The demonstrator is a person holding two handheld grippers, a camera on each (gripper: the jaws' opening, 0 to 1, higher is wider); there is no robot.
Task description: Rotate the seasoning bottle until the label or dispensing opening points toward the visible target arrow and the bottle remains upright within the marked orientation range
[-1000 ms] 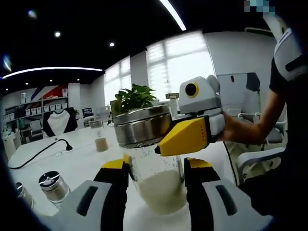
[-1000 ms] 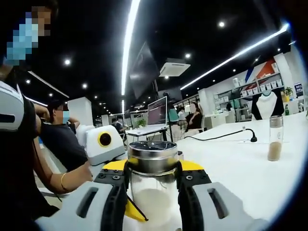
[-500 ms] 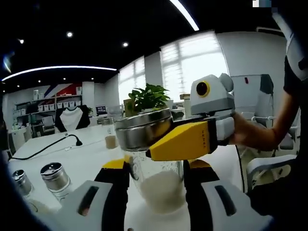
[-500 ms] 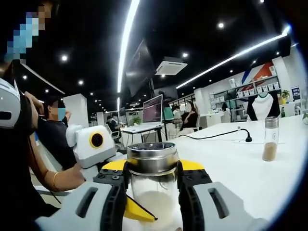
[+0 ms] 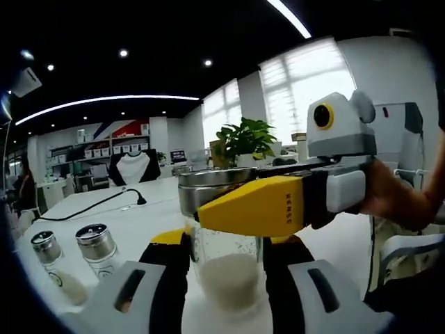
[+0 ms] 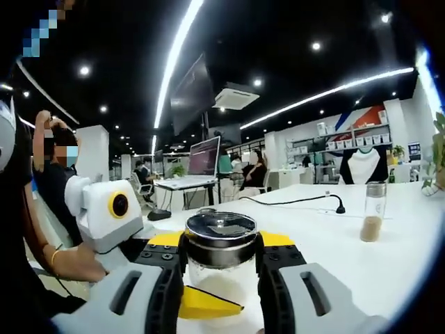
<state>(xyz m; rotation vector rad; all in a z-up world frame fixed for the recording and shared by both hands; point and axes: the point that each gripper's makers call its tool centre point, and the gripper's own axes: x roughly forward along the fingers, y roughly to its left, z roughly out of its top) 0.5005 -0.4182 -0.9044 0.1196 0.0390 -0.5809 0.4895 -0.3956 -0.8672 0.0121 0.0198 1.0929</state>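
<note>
On the white worktop (image 5: 132,229), just ahead of us, stands the seasoning bottle (image 5: 226,268): a clear glass jar, upright, with white grains filling its lower part and a broad steel cap (image 6: 221,240) with a flat shiny top. We hold it with both claws at once, and we judge this a split of work: the left claw (image 5: 226,278) grips the glass body low down, one jaw pressed on each side, to keep the bottle steady and upright, while the right claw (image 6: 221,268) closes on the steel cap from the opposite side, likely to do the turning. In the left gripper view the right claw's yellow jaw lies across the cap, touching it; in the right gripper view a yellow jaw tip of the left claw shows below the cap. We see no label on the glass and no target arrow on the worktop, so we cannot say how near the bottle is to its set heading.

Further out, two small shakers (image 5: 97,250) stand together to the left, a tall glass bottle of brown powder (image 6: 373,211) stands well apart, and a black cable (image 5: 97,204) trails across the worktop.
</note>
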